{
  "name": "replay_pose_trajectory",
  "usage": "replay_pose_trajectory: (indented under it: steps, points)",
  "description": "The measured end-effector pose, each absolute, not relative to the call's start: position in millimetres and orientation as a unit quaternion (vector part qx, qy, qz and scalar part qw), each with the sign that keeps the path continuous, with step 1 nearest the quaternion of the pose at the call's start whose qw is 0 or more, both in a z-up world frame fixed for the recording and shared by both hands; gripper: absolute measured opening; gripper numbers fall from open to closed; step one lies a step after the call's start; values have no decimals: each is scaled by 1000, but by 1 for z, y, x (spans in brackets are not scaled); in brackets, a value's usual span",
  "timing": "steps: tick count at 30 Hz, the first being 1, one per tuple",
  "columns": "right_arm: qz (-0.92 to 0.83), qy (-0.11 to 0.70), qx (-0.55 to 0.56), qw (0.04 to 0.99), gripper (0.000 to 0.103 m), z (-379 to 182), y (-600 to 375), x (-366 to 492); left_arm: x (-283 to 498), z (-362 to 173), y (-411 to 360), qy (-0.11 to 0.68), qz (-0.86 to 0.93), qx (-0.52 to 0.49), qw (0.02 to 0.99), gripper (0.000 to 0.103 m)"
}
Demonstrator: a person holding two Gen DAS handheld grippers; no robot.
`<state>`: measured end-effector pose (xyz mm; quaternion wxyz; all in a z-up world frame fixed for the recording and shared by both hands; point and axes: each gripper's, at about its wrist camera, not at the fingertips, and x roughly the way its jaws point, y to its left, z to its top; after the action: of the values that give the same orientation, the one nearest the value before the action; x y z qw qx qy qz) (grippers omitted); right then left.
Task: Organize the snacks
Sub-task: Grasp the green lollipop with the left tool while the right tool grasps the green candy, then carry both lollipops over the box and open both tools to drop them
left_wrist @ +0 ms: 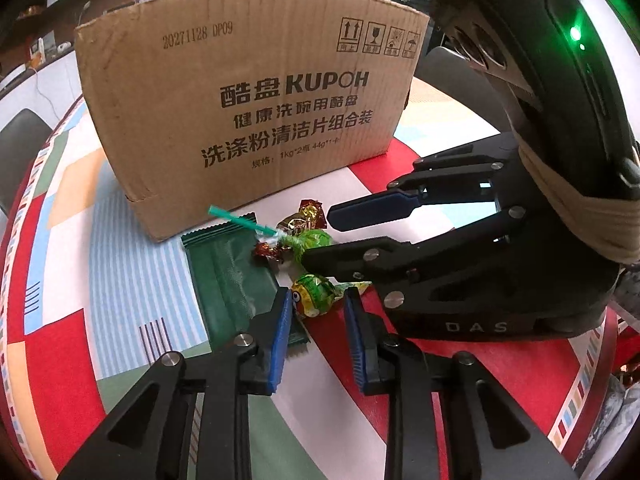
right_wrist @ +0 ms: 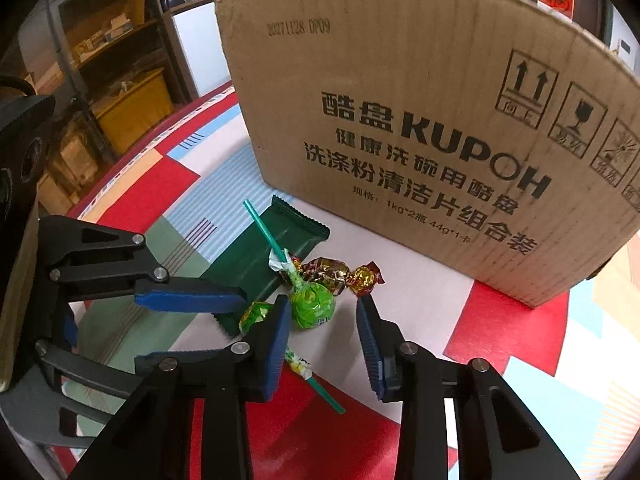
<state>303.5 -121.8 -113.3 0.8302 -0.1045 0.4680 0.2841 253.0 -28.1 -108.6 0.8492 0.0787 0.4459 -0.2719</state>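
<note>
Because the snacks lie in one tight heap, trouble can be expected.

In the left wrist view, the small round sweet in a green and yellow wrapper [left_wrist: 316, 298] is seen between the jaws of the left gripper [left_wrist: 318, 320]. The jaws stand a little apart, close on both sides of it, and no firm squeeze is shown. The shiny wrapper could be let slip. The right gripper [left_wrist: 334, 236] is set just above it, so the two could be bumped together.

In the right wrist view, the right gripper's jaws are held apart round the round green lollipop on a blue-green stick [right_wrist: 312, 306]. If it is lifted, the red and gold wrapped sweets [right_wrist: 340, 274] beside it could be dragged. Its stick, laid across the flat dark green packet [right_wrist: 260, 256], could be caught. All are found on the patchwork-covered counter [right_wrist: 440, 340], just in front of the brown cardboard box with black print [right_wrist: 420, 120].
</note>
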Motion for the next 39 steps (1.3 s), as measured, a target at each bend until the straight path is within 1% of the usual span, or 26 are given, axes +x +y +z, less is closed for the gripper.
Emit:
replay_pose_trajectory:
  steps: [4,8,24,31,39]
  points:
    - [285,473,-99,828,32,-118,-119,308,258,-111,-27,449,-268,76,849,26]
    - [287,484,-86,822,27,-125,-119,311,261,-114,-32,449,-269,77,848,25]
    - [223,477,-60,848,27,-124,-146,301,272,-113,-44,447,-255,84,854,25]
    - [212,464,-59,858,27,-112,-150,292,263,-109,-44,444,-241,85,859,25]
    - [204,449,-55,868,27,-96,-157,280,252,-90,-37,426,-218,77,875,25]
